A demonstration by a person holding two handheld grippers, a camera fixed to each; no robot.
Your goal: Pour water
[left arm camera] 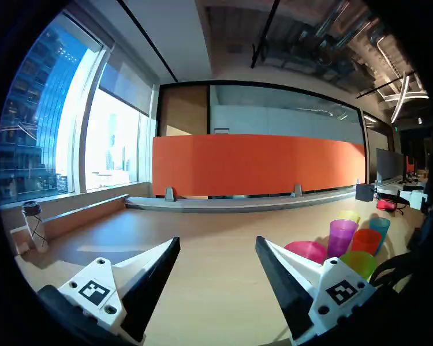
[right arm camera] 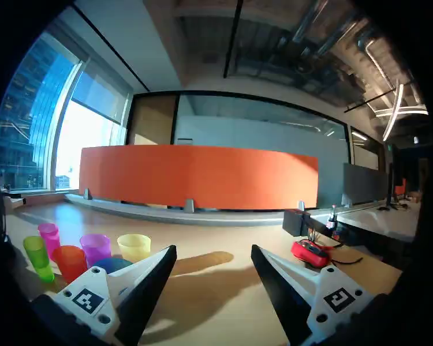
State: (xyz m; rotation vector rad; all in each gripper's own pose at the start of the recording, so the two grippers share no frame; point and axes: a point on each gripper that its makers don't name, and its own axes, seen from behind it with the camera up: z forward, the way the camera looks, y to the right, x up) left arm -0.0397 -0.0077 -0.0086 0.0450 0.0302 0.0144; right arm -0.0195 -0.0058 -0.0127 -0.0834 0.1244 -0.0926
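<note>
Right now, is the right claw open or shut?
Open: the right claw has its fingers spread wide apart, with bare desk visible between them and nothing gripped.

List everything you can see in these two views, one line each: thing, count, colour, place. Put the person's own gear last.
cups: six; green, pink, orange, purple, yellow, blue; clustered on the desk, at left in the right gripper view
desk: one; light wood; under everything
partition: one; orange; along the desk's far edge
red device: one; red; on the desk, right side
black box: one; black; behind the red device
container: one; pale, dark top; near the window ledge
windows: bright; left wall
left gripper: white and black fingers, open, empty
right gripper: white and black fingers, open, empty
</note>
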